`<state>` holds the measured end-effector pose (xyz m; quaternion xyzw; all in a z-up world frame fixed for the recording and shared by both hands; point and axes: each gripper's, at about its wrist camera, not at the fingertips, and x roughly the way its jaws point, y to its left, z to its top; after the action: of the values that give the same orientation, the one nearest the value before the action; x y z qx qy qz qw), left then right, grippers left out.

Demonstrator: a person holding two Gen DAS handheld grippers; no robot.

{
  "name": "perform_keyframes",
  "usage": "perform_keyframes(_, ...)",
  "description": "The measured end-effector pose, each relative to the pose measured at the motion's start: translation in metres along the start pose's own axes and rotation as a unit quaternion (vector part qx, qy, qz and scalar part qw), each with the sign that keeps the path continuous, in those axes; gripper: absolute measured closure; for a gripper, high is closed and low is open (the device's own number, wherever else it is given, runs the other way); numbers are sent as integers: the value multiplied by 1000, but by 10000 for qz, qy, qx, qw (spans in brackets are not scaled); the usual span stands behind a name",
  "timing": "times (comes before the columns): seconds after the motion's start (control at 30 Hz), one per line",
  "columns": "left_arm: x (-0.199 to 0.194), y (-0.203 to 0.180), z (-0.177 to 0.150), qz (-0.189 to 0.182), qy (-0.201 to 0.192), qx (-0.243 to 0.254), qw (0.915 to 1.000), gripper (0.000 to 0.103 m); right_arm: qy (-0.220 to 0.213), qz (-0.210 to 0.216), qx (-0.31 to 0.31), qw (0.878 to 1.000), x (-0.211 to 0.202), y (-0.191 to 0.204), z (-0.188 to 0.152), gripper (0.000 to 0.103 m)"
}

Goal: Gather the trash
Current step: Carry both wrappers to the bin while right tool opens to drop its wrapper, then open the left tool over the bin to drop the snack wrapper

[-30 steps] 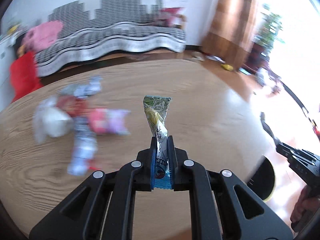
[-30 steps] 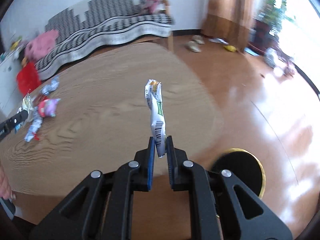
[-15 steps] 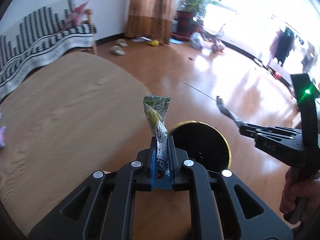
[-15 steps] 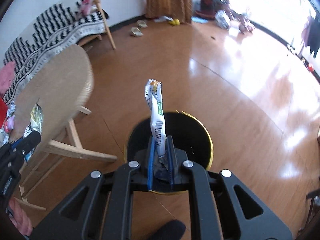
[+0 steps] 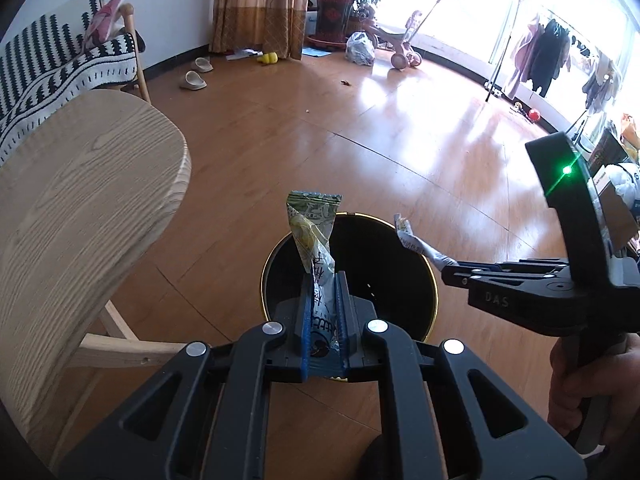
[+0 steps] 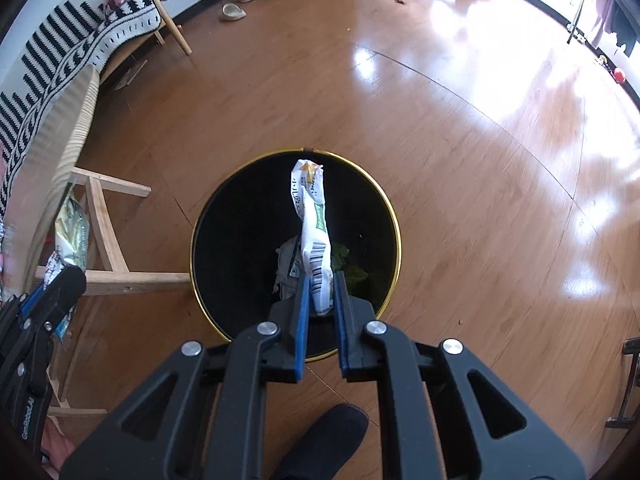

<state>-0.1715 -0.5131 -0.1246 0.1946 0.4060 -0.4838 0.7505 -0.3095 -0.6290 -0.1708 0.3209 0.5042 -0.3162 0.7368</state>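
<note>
Wood floor [image 6: 460,128] — bin [image 6: 224,216] below wrappers [image 6: 314,240].

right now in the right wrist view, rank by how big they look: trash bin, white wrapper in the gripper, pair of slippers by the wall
1. trash bin, largest by far
2. white wrapper, held over the bin
3. slippers, smallest, though they lie much farther from the camera, so their true size against the wrapper is unsure

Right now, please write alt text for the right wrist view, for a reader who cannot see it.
The right tool holds a twisted white wrapper above a black bin with a gold rim on a wooden floor. A light wooden table stands at the left.
</note>
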Motion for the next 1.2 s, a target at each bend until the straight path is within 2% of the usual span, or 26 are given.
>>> perform_keyframes(0.4, 10, -3, 0, -28, 78, -69, 9999, 93, 42, 119, 109, 9999, 9, -2, 4, 91)
perform_keyframes(0.47, 10, -3, -2, -35, 86, -64, 9999, 93, 89, 184, 188, 9996, 11, -5, 5, 88)
perform_keyframes(0.5, 11, -3, -2, -38, 93, -57, 9999, 93, 102, 218, 231, 9994, 11, -7, 6, 72)
perform_keyframes(0.53, 11, -3, -2, -38, 97, -51, 9999, 93, 66, 238, 257, 9994, 10, -8, 6, 39)
perform_keyframes(0.57, 12, -3, -3, -37, 104, -43, 9999, 93, -8, 230, 269, 9994, 8, -9, 6, 26)
perform_keyframes(0.6, 13, -3, -3, -35, 112, -36, 9999, 93, -88, 192, 268, 9994, 5, -9, 6, 21)
perform_keyframes(0.87, 25, -4, -4, -197, 244, -89, 9995, 93, -208, 170, 520, 9983, -4, -21, 10, 21)
perform_keyframes(1.07, 43, -6, 0, -516, 327, -109, 9981, 93, -345, 122, 772, 9963, -14, -34, 11, 21)
perform_keyframes(1.13, 47, -6, 1, -689, 346, -173, 9969, 93, -390, 88, 833, 9957, -17, -36, 12, 18)
perform_keyframes(1.17, 49, -7, 2, -731, 336, -173, 9966, 92, -420, 50, 859, 9954, -19, -38, 12, 16)
perform_keyframes(1.2, 50, -8, 3, -702, 316, -140, 9969, 84, -452, 25, 884, 9951, -20, -39, 13, 16)
